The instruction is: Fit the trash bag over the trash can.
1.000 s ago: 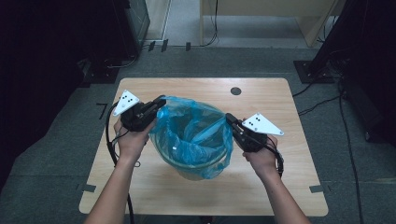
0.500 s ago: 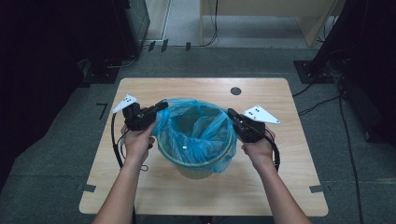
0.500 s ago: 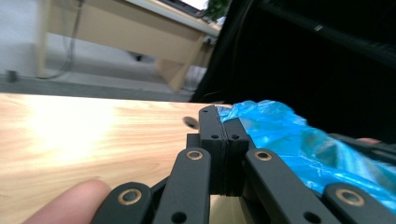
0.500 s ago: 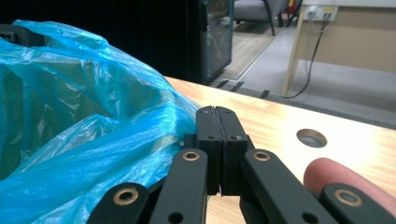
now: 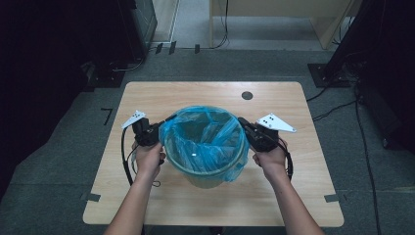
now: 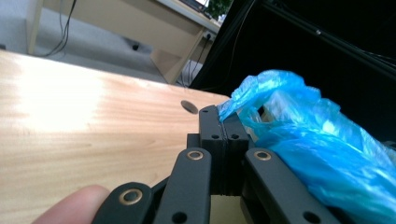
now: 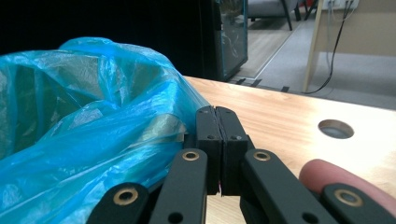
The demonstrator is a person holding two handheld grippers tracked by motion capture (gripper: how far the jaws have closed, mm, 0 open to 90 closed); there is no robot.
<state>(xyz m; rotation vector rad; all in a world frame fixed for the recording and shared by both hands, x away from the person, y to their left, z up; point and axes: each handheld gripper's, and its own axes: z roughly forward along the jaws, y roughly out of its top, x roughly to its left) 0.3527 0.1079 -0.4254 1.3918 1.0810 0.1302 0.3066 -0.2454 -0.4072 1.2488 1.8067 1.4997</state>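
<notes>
A pale green bin (image 5: 211, 179) stands mid-table with a blue bag (image 5: 205, 139) lining it, the bag's mouth spread over the rim. At the bag's left edge my left gripper (image 5: 164, 125) is shut, and in the left gripper view the blue bag (image 6: 317, 140) comes out from between the closed tips of the left gripper (image 6: 223, 114). On the opposite side my right gripper (image 5: 241, 122) is shut at the bag's right edge. In the right gripper view the blue bag (image 7: 93, 116) runs up against the closed right gripper (image 7: 215, 112).
The wooden table (image 5: 171, 98) has a round cable hole (image 5: 247, 95) behind the bin, on the right. Dark equipment and cables lie on the floor beyond the far edge. Tape marks sit at the table's front corners.
Both hands have sunk toward the table, drawing the bag's edges down. The bag, bunched high above the bin before, now lies spread over the rim.
</notes>
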